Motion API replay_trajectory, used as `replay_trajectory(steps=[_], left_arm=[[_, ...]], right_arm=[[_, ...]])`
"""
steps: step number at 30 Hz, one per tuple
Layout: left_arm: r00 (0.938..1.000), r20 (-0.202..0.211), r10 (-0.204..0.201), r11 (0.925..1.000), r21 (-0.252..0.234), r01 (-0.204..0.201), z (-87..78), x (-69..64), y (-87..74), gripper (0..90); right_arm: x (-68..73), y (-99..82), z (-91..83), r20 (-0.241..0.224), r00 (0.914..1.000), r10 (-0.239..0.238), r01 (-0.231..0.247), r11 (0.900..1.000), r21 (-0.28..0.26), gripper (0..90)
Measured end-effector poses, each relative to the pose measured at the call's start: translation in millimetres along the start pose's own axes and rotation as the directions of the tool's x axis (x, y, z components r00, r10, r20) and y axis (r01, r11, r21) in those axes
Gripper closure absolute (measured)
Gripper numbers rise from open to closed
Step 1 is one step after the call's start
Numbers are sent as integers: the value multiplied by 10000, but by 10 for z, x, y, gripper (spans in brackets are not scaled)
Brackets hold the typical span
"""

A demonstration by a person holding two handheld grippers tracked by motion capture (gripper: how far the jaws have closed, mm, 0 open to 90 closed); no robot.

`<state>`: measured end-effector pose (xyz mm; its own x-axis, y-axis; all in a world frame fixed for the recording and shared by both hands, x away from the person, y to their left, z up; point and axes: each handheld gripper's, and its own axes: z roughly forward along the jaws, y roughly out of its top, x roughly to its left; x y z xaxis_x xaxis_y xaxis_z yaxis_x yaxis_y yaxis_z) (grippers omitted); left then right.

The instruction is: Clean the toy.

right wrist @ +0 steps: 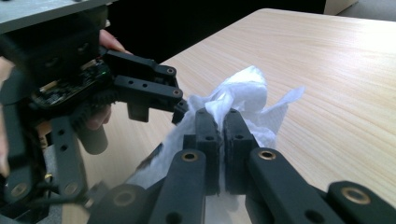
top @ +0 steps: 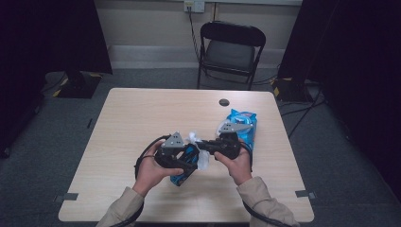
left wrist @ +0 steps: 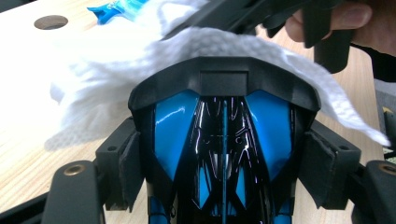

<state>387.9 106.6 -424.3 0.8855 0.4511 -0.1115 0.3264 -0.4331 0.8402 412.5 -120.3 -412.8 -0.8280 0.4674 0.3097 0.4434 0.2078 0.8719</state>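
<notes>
Near the six o'clock edge of the tabletop [top: 142, 113], the left tongs [top: 187, 158] are clamped on a glossy blue-and-black object [left wrist: 223, 140], apparently a toy car or similar shell, its sides pressed between the pads. The right tongs [right wrist: 223, 135] are squeezed together on a white wet wipe [right wrist: 247, 100], which lies draped over the object's far end at twelve o'clock in the left gripper view. A blue wipe packet [top: 243, 125] rests on the tabletop at about two o'clock from the hands.

By my reading the wiping is under way: a wipe is out of the packet and pressed to the object, so fetching and gripping are done. Left to do, as I judge it, are rubbing over the remaining surfaces, then setting the object and wipe down. How clean the shell is already, I cannot tell.
</notes>
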Motion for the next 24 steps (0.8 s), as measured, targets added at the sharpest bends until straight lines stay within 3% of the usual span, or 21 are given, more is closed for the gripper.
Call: replay_trajectory(steps=[7,24], left_arm=[[9990,-414,-143,9999,26,144,-50,90,-37,255],[9964,-717,-451,9990,-105,444,-88,182,-79,255]], right_arm=[[55,-66,-70,-213,9996,-202,205,9997,141,874],[145,-231,-94,-666,9969,-408,443,9977,509,874]])
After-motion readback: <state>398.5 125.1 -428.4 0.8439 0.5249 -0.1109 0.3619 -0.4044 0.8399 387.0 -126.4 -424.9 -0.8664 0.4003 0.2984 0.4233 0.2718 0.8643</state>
